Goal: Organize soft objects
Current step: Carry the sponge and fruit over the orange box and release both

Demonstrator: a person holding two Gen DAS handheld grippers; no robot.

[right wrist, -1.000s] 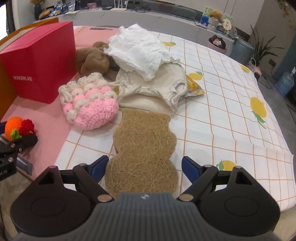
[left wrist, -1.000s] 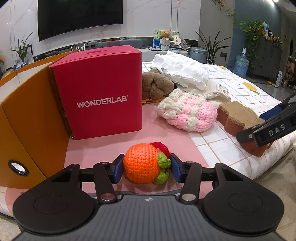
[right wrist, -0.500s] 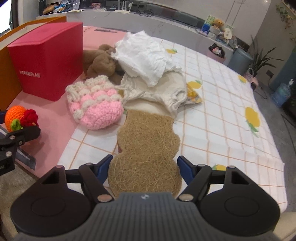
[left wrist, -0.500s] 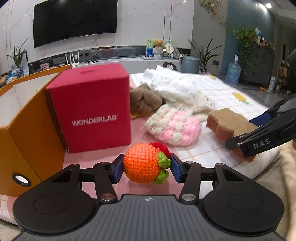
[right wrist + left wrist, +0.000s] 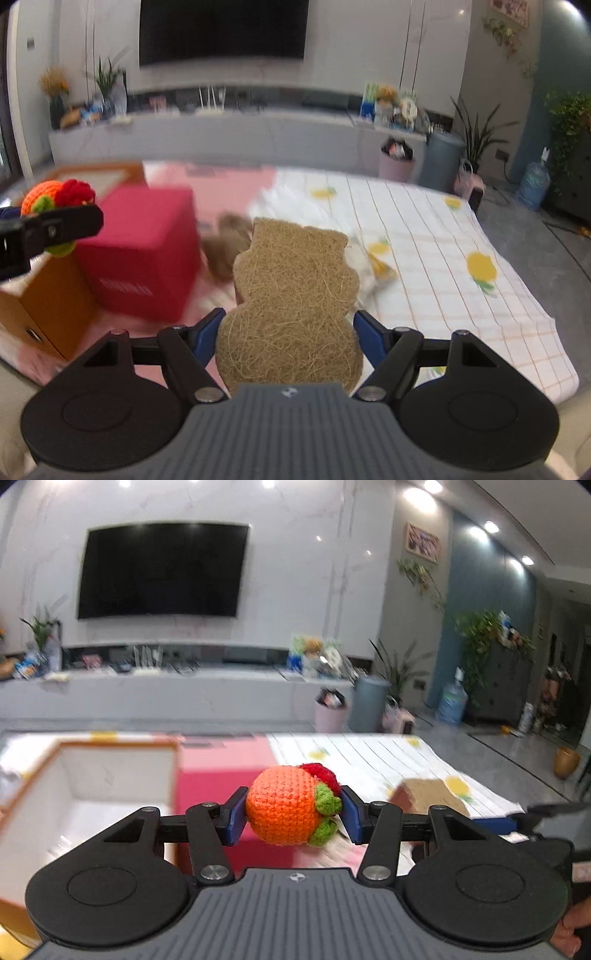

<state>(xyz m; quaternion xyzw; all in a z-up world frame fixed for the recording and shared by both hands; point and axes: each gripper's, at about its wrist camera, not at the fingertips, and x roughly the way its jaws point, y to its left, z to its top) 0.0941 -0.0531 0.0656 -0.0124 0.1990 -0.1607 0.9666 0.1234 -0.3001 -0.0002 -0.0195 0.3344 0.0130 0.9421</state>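
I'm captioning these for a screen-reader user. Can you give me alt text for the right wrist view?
The right gripper holds a brown fibre pad between its jaws, lifted above a white checked cloth with lemon prints. At left, the left gripper holds an orange crocheted fruit near a red box.

orange crochet ball (image 5: 286, 806) lifted, fibre pad (image 5: 293, 306) lifted

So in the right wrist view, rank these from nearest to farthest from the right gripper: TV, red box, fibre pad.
1. fibre pad, between the right gripper fingers
2. red box, left on the table
3. TV, on the far wall
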